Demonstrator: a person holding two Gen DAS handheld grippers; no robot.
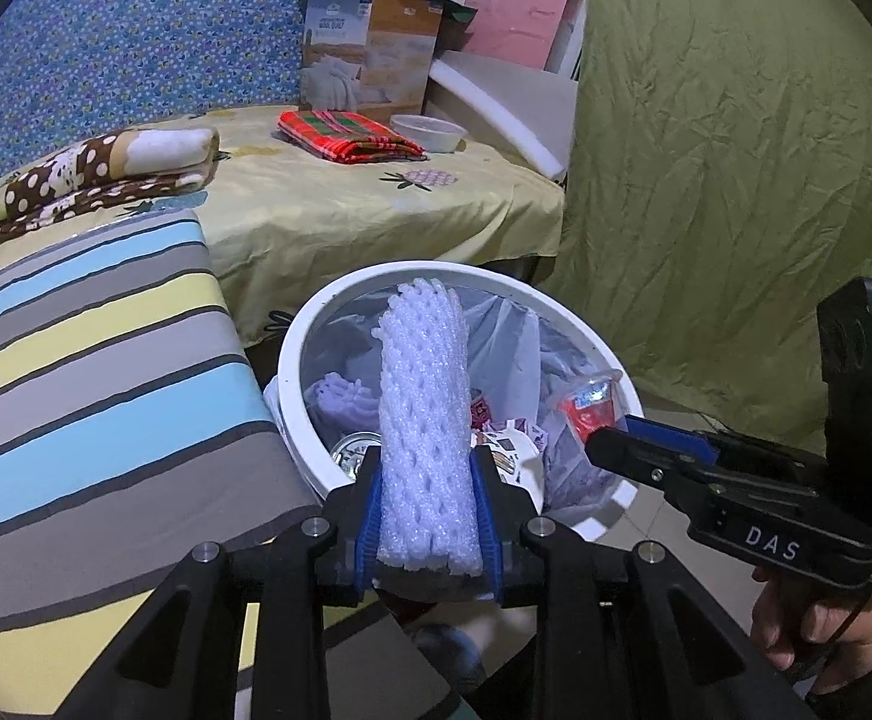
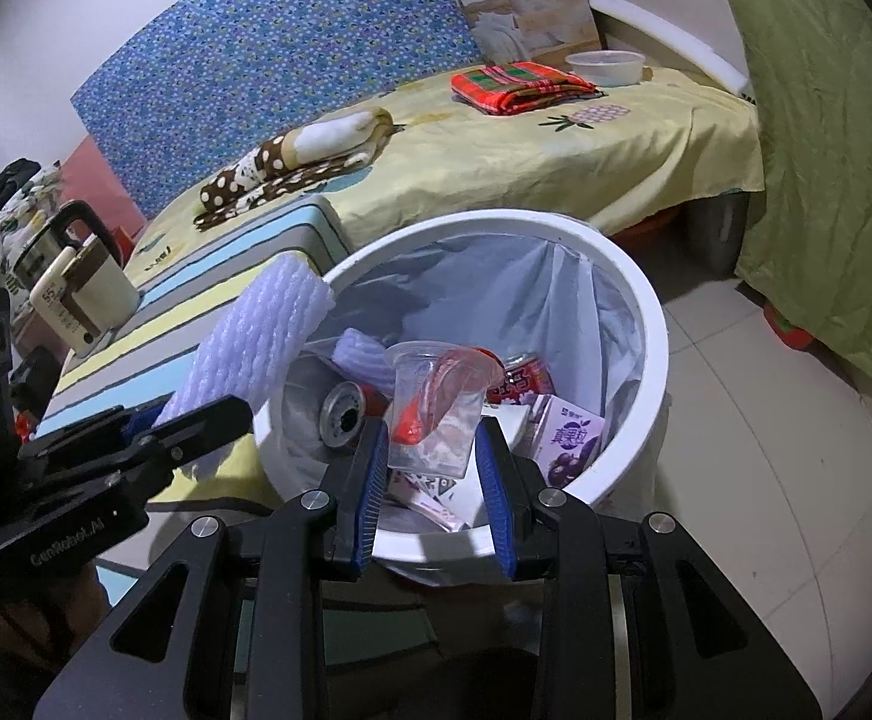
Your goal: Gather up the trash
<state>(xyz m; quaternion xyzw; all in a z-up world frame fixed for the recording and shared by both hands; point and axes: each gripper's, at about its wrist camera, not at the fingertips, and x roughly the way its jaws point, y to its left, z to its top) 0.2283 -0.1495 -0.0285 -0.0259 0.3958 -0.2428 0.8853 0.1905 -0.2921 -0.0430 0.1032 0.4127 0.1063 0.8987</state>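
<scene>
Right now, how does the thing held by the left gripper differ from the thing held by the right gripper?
The left gripper grips a white foam net sleeve; the right gripper grips a clear plastic cup. The sleeve is opaque and meshed, the cup see-through with a red piece inside. The sleeve is long and reaches far beyond the fingers, the cup short. Both hang over the white trash bin.

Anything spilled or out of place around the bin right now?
Nothing stands out. The foam net in the left gripper and the plastic cup in the right gripper are both over the bin.
</scene>
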